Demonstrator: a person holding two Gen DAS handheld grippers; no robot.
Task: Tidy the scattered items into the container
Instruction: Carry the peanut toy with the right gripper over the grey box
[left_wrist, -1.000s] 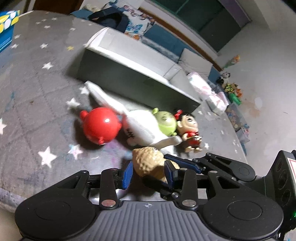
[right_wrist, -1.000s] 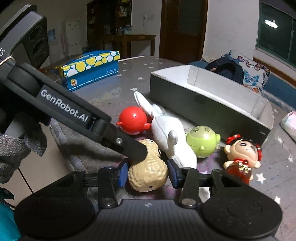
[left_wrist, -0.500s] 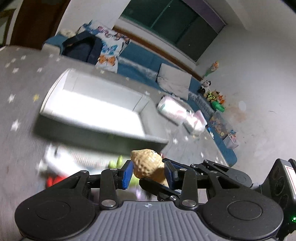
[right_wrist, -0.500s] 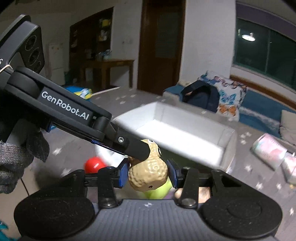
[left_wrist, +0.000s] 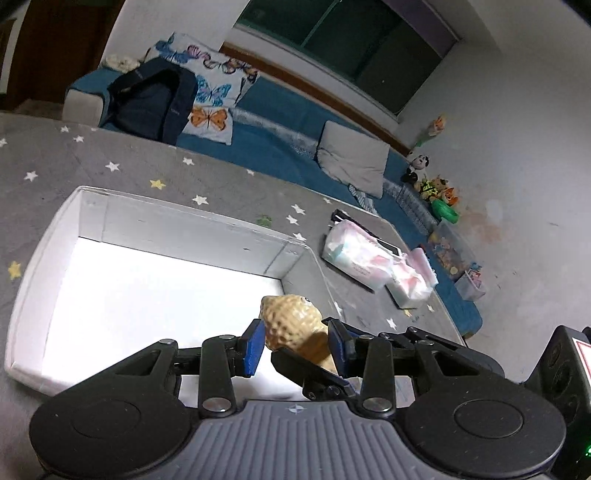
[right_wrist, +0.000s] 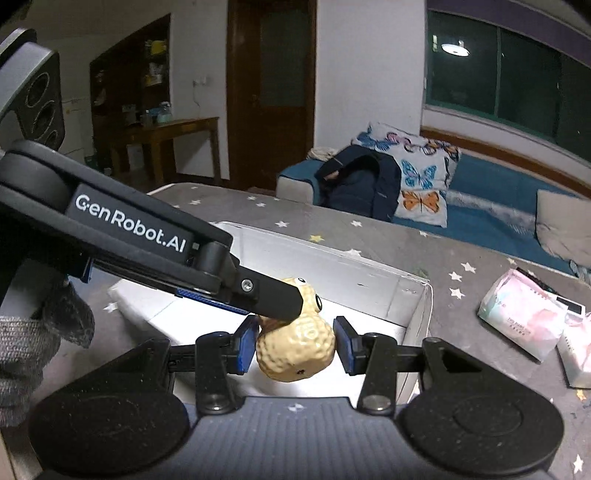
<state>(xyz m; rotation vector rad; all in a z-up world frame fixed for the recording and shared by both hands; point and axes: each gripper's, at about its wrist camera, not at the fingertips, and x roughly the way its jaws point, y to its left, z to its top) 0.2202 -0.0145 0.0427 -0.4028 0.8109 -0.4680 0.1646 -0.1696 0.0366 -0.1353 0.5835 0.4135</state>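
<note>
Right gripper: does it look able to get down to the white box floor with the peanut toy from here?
Probably yes. The white box is open-topped and lies just under the right gripper, nothing showing inside. One catch: the left gripper also pinches the peanut toy, so both must descend together.

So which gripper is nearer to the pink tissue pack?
The right gripper. It reaches the peanut toy from the tissue pack side; the left gripper reaches it from the opposite side.

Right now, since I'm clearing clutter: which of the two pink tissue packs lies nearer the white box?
The pack beside the white box, near its far corner; the other pack lies beyond it, farther from the box.
</note>
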